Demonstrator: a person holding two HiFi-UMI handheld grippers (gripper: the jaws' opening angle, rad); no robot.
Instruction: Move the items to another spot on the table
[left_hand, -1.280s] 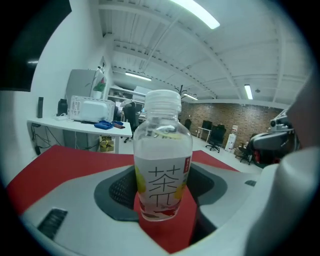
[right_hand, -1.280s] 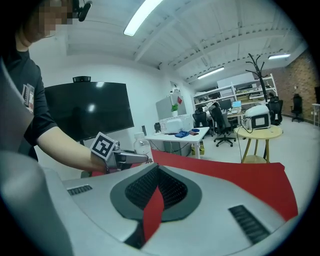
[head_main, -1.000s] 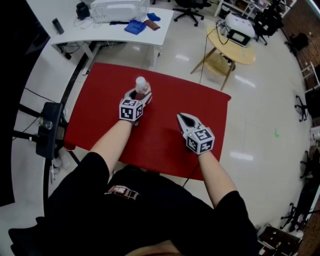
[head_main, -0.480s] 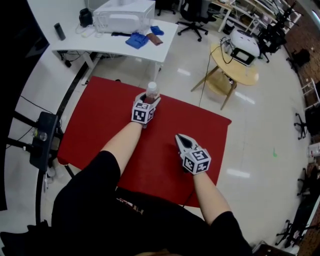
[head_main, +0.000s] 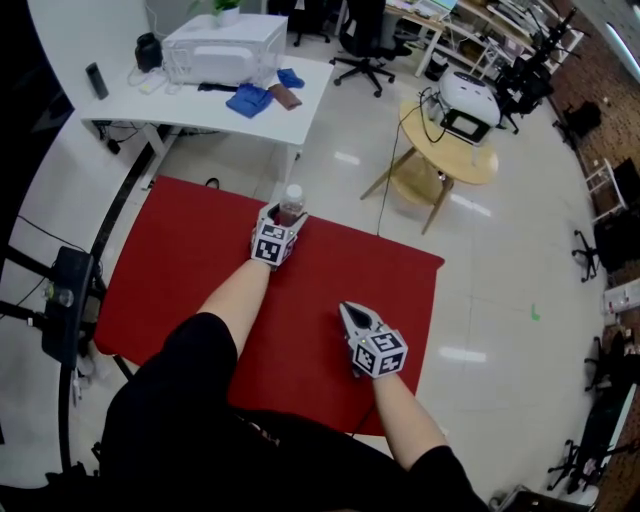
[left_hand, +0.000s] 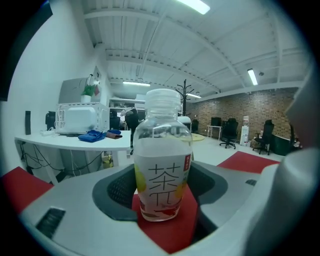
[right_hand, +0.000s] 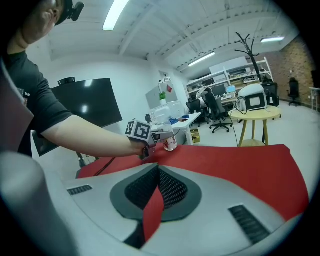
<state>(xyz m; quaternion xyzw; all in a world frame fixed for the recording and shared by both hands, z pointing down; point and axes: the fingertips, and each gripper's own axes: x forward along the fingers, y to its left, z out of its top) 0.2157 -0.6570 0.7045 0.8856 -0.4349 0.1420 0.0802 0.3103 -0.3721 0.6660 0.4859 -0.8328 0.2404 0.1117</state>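
Observation:
A clear tea bottle (head_main: 291, 200) with a white label stands upright on the red table (head_main: 180, 260) close to its far edge. My left gripper (head_main: 285, 214) is shut on it, the dark pads hugging both sides of the bottle (left_hand: 161, 160) low down. The right gripper view shows that left gripper (right_hand: 161, 137) and the bottle (right_hand: 169, 142) from across the table. My right gripper (head_main: 350, 313) hovers over the near right part of the table, shut and holding nothing; only a thin slit of red shows between its jaws (right_hand: 154, 202).
Beyond the far edge stands a white desk (head_main: 160, 105) with a white appliance (head_main: 215, 45) and a blue cloth (head_main: 246, 99). A round wooden table (head_main: 430, 165) with a device is at the back right. A black stand (head_main: 60, 300) is left of the table.
My left gripper has carried the bottle away from me, from mid-table to near the far edge. My right gripper has drawn back toward the near edge, still shut.

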